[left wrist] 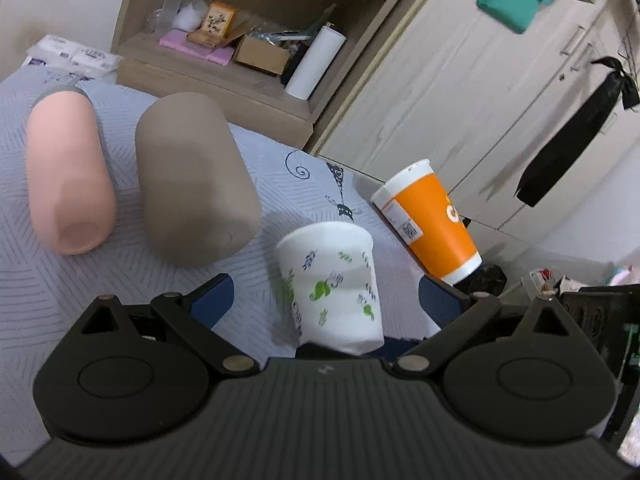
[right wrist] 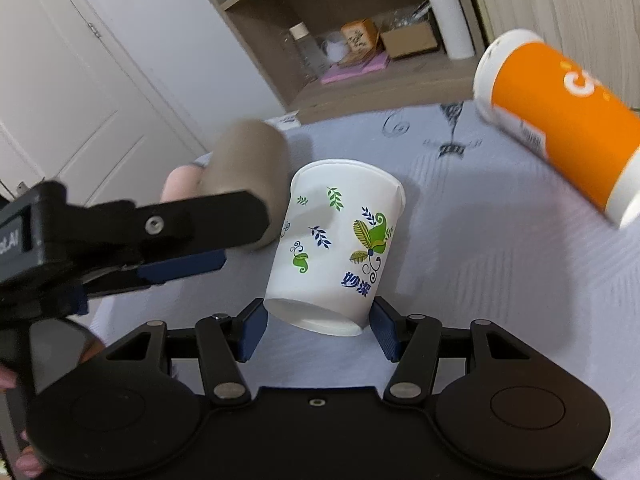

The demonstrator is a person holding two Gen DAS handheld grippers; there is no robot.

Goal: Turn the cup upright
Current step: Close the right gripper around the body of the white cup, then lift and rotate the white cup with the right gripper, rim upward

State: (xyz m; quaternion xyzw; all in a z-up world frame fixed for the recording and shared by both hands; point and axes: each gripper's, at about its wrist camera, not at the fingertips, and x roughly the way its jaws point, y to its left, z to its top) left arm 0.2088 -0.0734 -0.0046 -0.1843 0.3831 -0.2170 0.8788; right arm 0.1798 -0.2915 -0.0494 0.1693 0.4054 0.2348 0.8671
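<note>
Right gripper (right wrist: 318, 326) has its blue pads at either side of the leaf-printed paper cup (right wrist: 340, 240) near its base, contact unclear; the cup tilts above the quilted bedspread (right wrist: 500, 280). Left gripper (left wrist: 326, 300) gapes wide, holding nothing, its right fingertip hidden behind an orange cup (left wrist: 434, 220).

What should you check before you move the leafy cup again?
1. Grip on the leafy cup: the right gripper has a finger pressed on each side of its base. Ok.
2. Left gripper: jaws wide open on either side of the cup, not touching it. Ok.
3. Cup upright: its mouth points away from the right gripper, but both cameras are tilted. Cannot tell.
4. Orange cup: apart from the leafy cup. Ok.
5. Brown cup: a gap shows in the left wrist view. Ok.
</note>
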